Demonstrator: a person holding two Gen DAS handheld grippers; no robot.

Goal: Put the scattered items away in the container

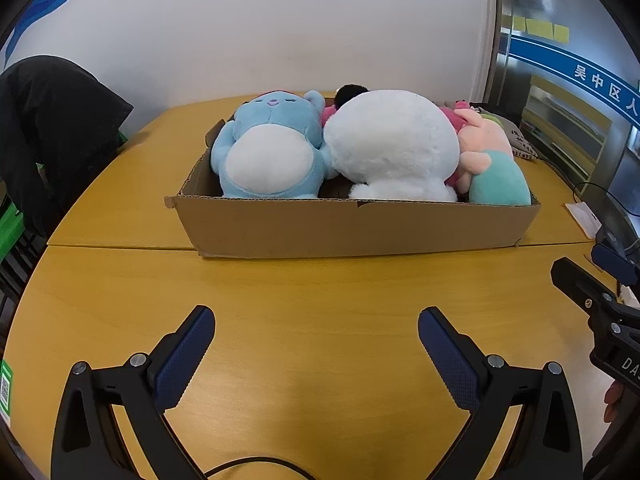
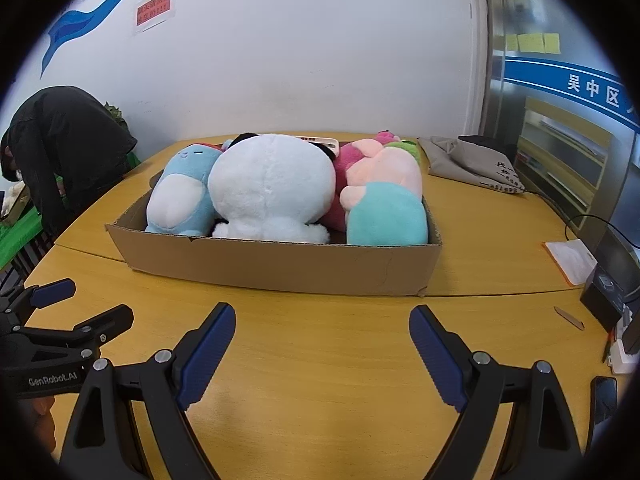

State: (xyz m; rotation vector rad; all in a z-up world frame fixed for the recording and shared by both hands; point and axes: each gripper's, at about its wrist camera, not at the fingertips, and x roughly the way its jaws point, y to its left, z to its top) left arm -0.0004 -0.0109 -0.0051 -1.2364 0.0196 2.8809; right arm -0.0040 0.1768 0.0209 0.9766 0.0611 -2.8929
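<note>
We see both tongs spread wide, nothing gripped: left gripper (image 1: 316, 330) & right gripper (image 2: 322, 328) hover over table (image 1: 312, 284), near cardboard box (image 1: 352, 224). Blue plush (image 1: 264, 152), white plush (image 1: 390, 144), pink/teal plush (image 1: 494, 172) packed inside box.

Cardboard box (image 1: 352, 226) on yellow table (image 1: 312, 296)

- Setting: an office or public service room.
- Ahead of the claw: white wall with red notice (image 2: 153, 10) and blue stripe.
- Right of the claw: blue Chinese-lettered sign band (image 2: 572, 80), yellow sticky notes (image 2: 532, 42).
- Yellow wooden bench (image 2: 320, 360).
</note>
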